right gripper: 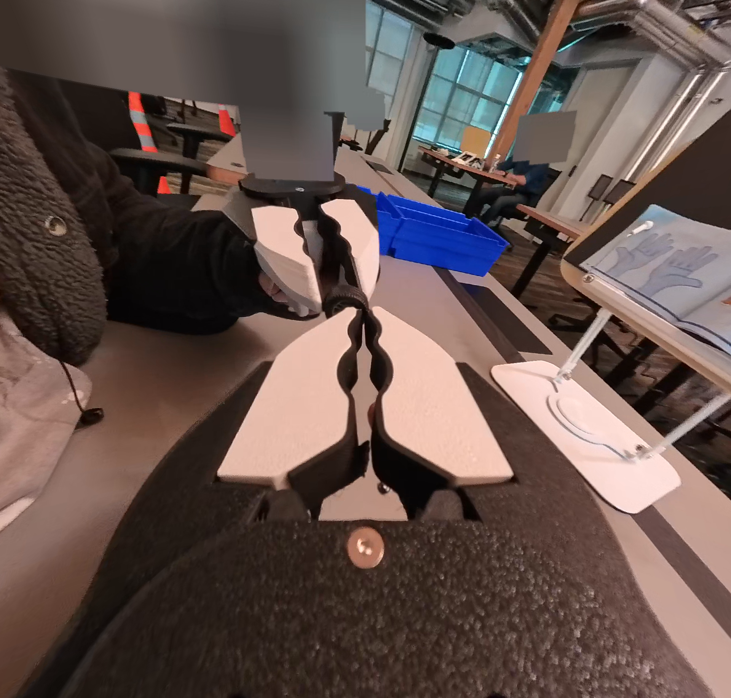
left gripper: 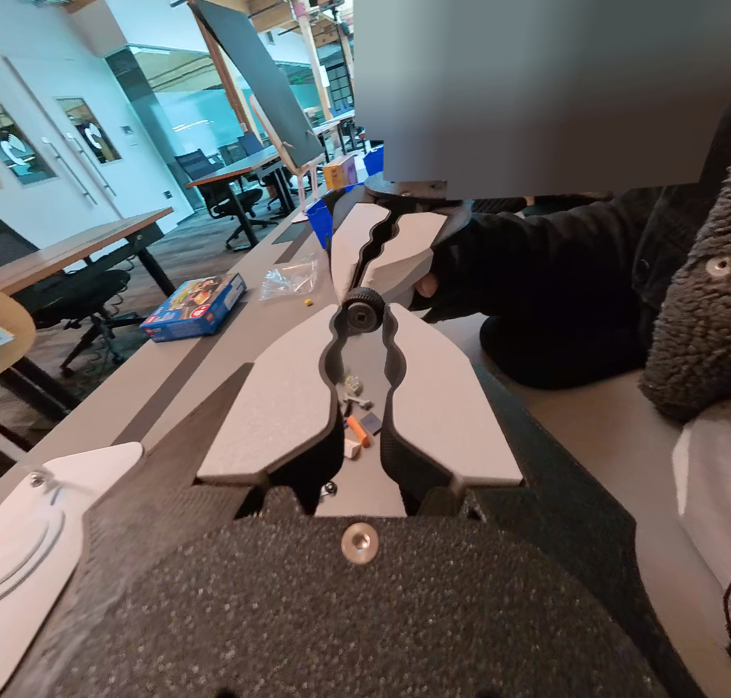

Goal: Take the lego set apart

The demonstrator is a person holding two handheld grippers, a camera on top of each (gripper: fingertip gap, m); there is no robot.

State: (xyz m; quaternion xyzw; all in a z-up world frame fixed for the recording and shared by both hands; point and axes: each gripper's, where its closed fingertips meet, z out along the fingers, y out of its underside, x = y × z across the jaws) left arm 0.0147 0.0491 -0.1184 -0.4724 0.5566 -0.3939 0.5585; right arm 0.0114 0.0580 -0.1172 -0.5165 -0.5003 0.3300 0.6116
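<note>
Wheel removal looks to be the step in hand: a small black ribbed lego wheel (left gripper: 360, 312) sits at the centre of the left wrist view, held above the grey tabletop (left gripper: 573, 422) between the tips of the left gripper (left gripper: 362, 320). Its white-faced tongs stand only as far apart as the wheel is wide, clamped on it from both sides. The right gripper (right gripper: 363, 317) meets it head-on from the far side, its tongs pressed almost together with only a thin wavy gap. Their tips rest against the wheel's edge, but whether they nip the tyre, a hub or an axle cannot be told. The two tools face each other probably so that one steadies the part while the other pulls or twists. Below the left tongs, loose parts lie on the table: an orange wedge-shaped piece (left gripper: 358, 427), a dark blue flat tile (left gripper: 372, 422) and a grey piece (left gripper: 358, 402), seemingly a pile of what is already off. A blue cardboard lego box (left gripper: 194, 307) and a clear plastic bag (left gripper: 288, 279) lie well apart at centre left.
</note>
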